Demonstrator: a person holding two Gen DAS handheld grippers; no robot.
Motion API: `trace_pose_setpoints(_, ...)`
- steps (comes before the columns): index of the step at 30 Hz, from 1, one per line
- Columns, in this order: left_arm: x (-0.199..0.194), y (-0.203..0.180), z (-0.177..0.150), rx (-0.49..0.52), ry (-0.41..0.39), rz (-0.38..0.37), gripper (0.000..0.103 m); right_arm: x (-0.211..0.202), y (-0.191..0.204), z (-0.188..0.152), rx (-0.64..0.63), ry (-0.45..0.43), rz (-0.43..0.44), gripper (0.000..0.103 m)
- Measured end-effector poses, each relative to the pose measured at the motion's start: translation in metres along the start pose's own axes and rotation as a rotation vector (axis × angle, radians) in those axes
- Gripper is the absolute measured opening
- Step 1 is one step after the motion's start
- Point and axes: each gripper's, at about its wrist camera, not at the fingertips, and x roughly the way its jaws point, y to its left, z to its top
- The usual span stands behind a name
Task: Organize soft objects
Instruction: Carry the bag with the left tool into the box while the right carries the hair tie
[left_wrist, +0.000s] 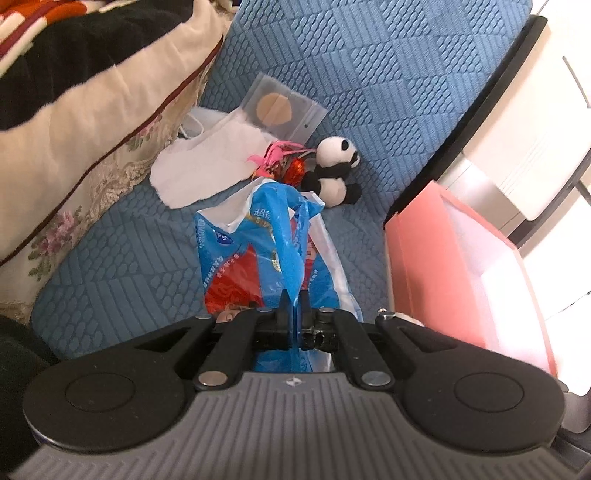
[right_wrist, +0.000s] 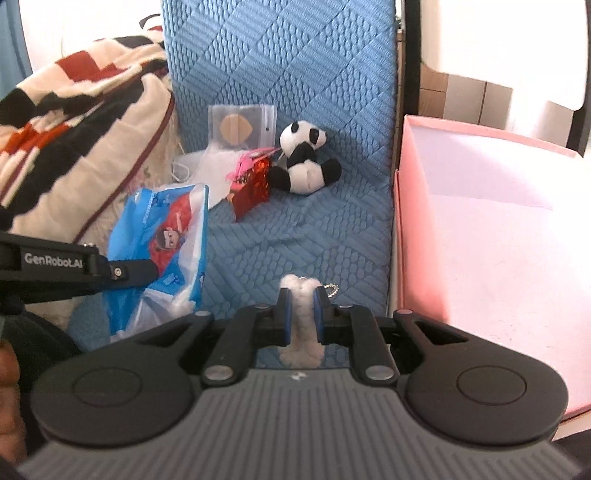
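Between the left gripper's (left_wrist: 294, 295) fingers a blue plastic bag (left_wrist: 273, 251) is clamped tight. Ahead of it lies a panda toy (left_wrist: 334, 170) on the blue sofa cover (left_wrist: 369, 92). Right gripper (right_wrist: 302, 295) is clamped on a fluffy white toy (right_wrist: 301, 306), with the pink box (right_wrist: 480, 221) just beside it on its right.

Blue plastic bag (left_wrist: 273, 236) and white fluffy keychain (right_wrist: 301, 314) hang pinched; panda plush (right_wrist: 304, 162) sits.
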Motion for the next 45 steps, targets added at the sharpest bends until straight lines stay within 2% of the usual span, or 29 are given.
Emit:
trace_pose_setpoints(5, -0.015, -0.019, 0.007, 0.002, -0.003, -0.009, 0.002, -0.023, -0.009, 0.014, 0.008, -0.035, 0.004, 0.016)
trace_pose_setpoints(13, -0.033, -0.064, 0.02, 0.057, -0.013, -0.031, 0.002, -0.058, -0.028, 0.047, 0.014, -0.101, 0.007, 0.016)
trace_pose_setpoints(29, -0.05, -0.157, 0.044, 0.136, -0.081, -0.124, 0.002, -0.107, -0.078, 0.099, 0.039, -0.208, -0.005, 0.016)
trace_pose_setpoints(36, -0.035, -0.192, 0.04, 0.167, -0.079, -0.158, 0.002, -0.116, -0.112, 0.099, 0.08, -0.238, -0.029, 0.016)
trace_pose_setpoints(45, 0.011, -0.221, 0.012, 0.185, -0.005, -0.167, 0.002, -0.099, -0.158, 0.073, 0.112, -0.17, -0.071, 0.016)
